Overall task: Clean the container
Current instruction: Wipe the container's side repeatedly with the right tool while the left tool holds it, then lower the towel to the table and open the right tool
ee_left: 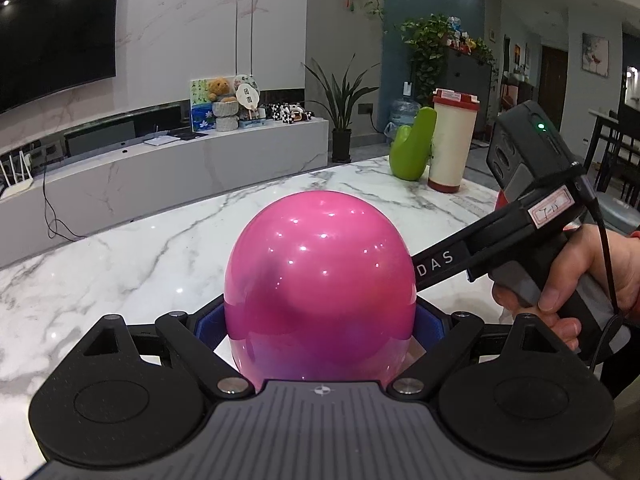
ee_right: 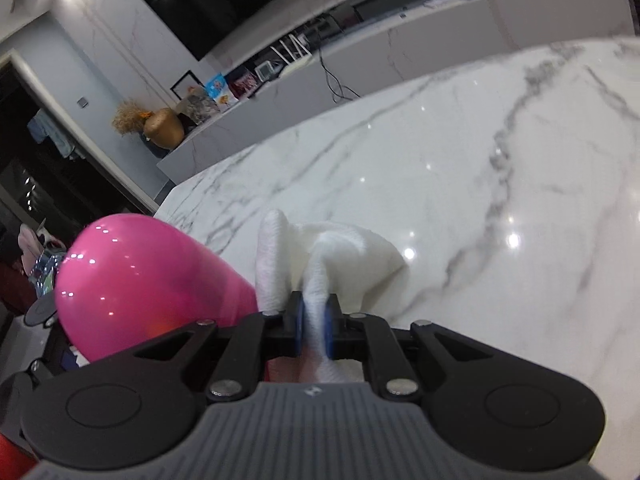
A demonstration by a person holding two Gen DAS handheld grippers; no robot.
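Note:
A glossy pink container (ee_left: 320,280) with a rounded end fills the middle of the left wrist view, over the marble table (ee_left: 120,260). My left gripper (ee_left: 320,320) has its blue pads (ee_left: 208,324) set wide against both sides of it. A hand (ee_left: 580,280) holds the right gripper's black body (ee_left: 520,220), which reaches in behind the container from the right. In the right wrist view my right gripper (ee_right: 316,324) is shut on a bunched white cloth (ee_right: 332,248). The cloth hangs just right of the pink container (ee_right: 152,276), near its side.
A green pear-shaped object (ee_left: 414,146) and a tall white tumbler with red lid and base (ee_left: 452,144) stand at the table's far right. Beyond the table's far edge runs a long white media console (ee_left: 180,160). White marble top (ee_right: 440,160) spreads right of the cloth.

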